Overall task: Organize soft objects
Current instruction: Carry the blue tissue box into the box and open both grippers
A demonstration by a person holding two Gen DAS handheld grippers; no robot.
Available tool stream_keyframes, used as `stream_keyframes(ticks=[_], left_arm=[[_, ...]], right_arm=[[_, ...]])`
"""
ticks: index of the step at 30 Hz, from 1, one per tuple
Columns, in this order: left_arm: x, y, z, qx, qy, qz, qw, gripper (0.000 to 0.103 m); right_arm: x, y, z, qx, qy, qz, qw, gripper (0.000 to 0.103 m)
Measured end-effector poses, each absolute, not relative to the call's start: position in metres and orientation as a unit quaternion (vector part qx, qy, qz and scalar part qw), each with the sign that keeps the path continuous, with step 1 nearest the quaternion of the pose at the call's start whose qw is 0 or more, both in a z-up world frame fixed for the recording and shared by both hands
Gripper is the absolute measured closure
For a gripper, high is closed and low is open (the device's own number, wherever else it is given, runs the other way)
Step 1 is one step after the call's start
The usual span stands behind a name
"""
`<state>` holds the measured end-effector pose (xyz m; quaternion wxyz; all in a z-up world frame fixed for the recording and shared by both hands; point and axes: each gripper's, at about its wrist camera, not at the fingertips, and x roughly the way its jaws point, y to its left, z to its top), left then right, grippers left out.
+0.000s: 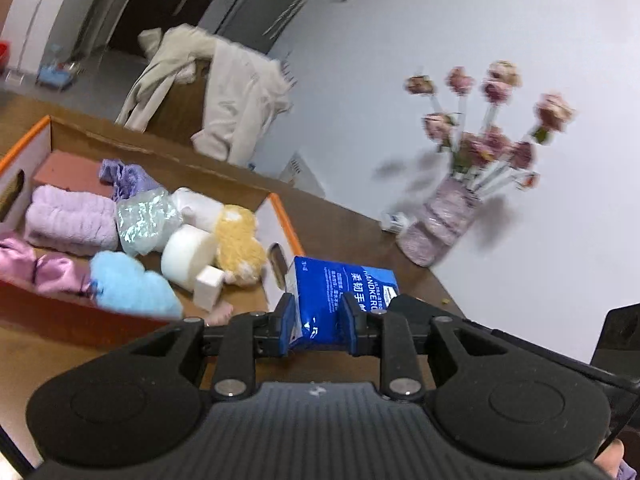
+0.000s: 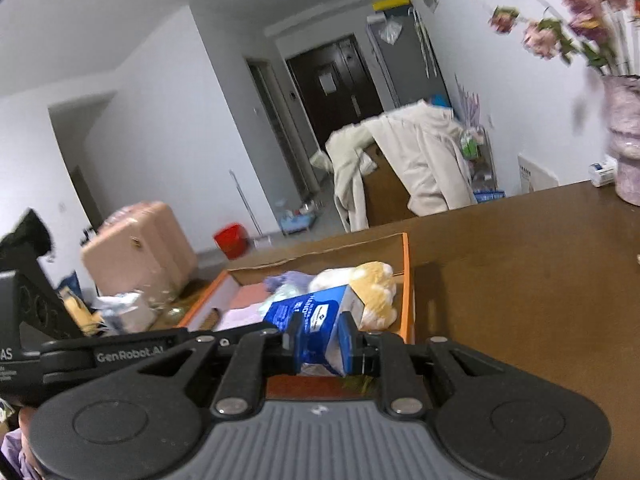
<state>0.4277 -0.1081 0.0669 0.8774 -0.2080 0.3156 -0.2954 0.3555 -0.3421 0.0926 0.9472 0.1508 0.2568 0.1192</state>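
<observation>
Carrying one blue handkerchief tissue pack (image 1: 340,300) with both claws: left claw (image 1: 318,320) narrow, pads pinching one end of the pack; right claw (image 2: 320,344) narrow too, clamped on the other end (image 2: 316,320), so the pack hangs between them above the brown tabletop (image 2: 520,280), just at the near right end of the orange-edged cardboard box (image 1: 286,224). Box already packed: lilac towel (image 1: 68,220), blue plush (image 1: 132,284), white roll (image 1: 188,256), yellow plush toy (image 1: 240,240), crinkly bag (image 1: 146,220). To do this well, keep both grips even so the soft pack doesn't twist or tear, clear the box wall, aim for the bare corner near the yellow plush, lower before releasing. Mind the flower vase (image 1: 444,220) far right.
</observation>
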Motion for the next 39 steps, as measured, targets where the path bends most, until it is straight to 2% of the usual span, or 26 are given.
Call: stream_keyframes(ticks=[6, 11, 16, 24, 32, 35, 37, 39], left_arm=[[0.487, -0.118, 0.033, -0.197, 0.364, -0.271, 0.869, 0.078], [0.496, -0.117, 0.015, -0.160, 0.379, -0.266, 0.872, 0.078], [0.489, -0.108, 0.024, -0.135, 0.367, -0.256, 0.884, 0.077], [0.451, -0.068, 0.069, -0.090, 0.320, -0.222, 0.917, 0.075], [0.406, -0.032, 0.107, -0.032, 0.275, -0.158, 0.948, 0.070], [0.385, -0.025, 0.116, -0.003, 0.246, -0.131, 0.960, 0.062], [0.368, -0.021, 0.120, 0.008, 0.231, -0.120, 0.966, 0.058], [0.353, -0.015, 0.122, 0.009, 0.215, -0.118, 0.969, 0.046]], right_arm=[[0.428, -0.322, 0.066, 0.076, 0.316, 0.086, 0.942, 0.084], [0.450, -0.309, 0.043, 0.044, 0.337, 0.076, 0.937, 0.083], [0.445, -0.310, 0.046, 0.049, 0.326, 0.071, 0.941, 0.083], [0.422, -0.314, 0.082, 0.048, 0.298, 0.085, 0.950, 0.078], [0.372, -0.300, 0.124, 0.032, 0.262, 0.102, 0.959, 0.062], [0.351, -0.292, 0.136, 0.029, 0.241, 0.106, 0.964, 0.053], [0.337, -0.288, 0.140, 0.032, 0.224, 0.104, 0.969, 0.042], [0.323, -0.283, 0.140, 0.030, 0.202, 0.099, 0.974, 0.032]])
